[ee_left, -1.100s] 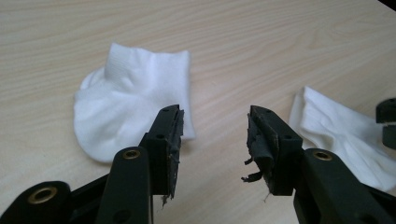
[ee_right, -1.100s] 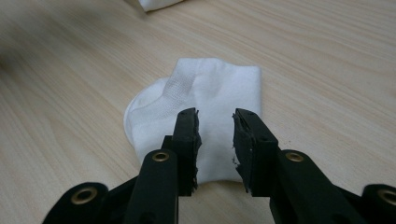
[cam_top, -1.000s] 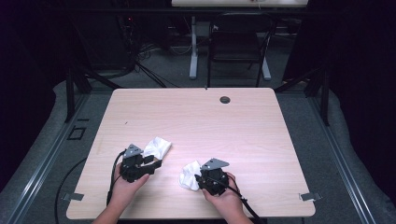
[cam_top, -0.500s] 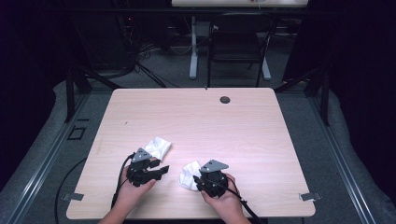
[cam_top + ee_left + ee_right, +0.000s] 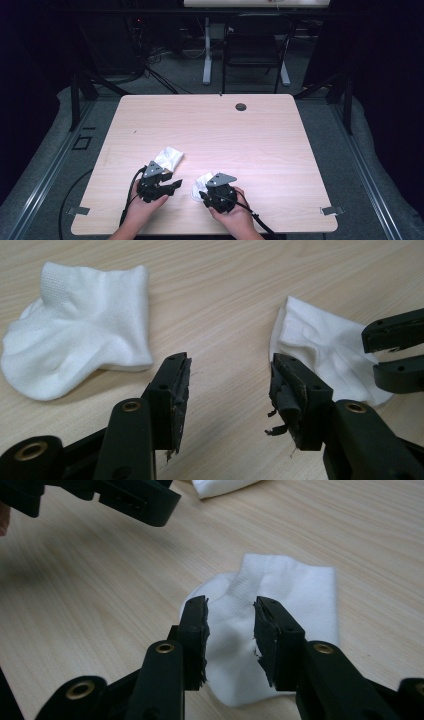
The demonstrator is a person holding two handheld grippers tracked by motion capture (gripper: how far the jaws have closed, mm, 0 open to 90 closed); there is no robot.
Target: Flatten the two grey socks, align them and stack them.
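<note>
Two white ankle socks lie on the wooden table. In the left gripper view, the first sock [image 5: 80, 335] lies flat at the far left and the second sock [image 5: 325, 350] at the right. My left gripper [image 5: 230, 385] is open over bare wood between them, touching neither. In the high view it [image 5: 172, 186] sits just in front of the first sock [image 5: 169, 158]. My right gripper [image 5: 230, 625] hovers low over the second sock [image 5: 285, 590], jaws a little apart with nothing between them. In the high view it [image 5: 202, 194] is at the near edge of that sock [image 5: 201, 181].
The table [image 5: 260, 145] is bare wood beyond the socks, with a round cable hole [image 5: 241, 106] near its far edge. Both grippers work close to the front edge, a hand's width apart. A chair and desk legs stand on the floor behind.
My left gripper has drawn back from the first sock toward the front edge and turned right toward the second sock. The right gripper has hardly moved.
</note>
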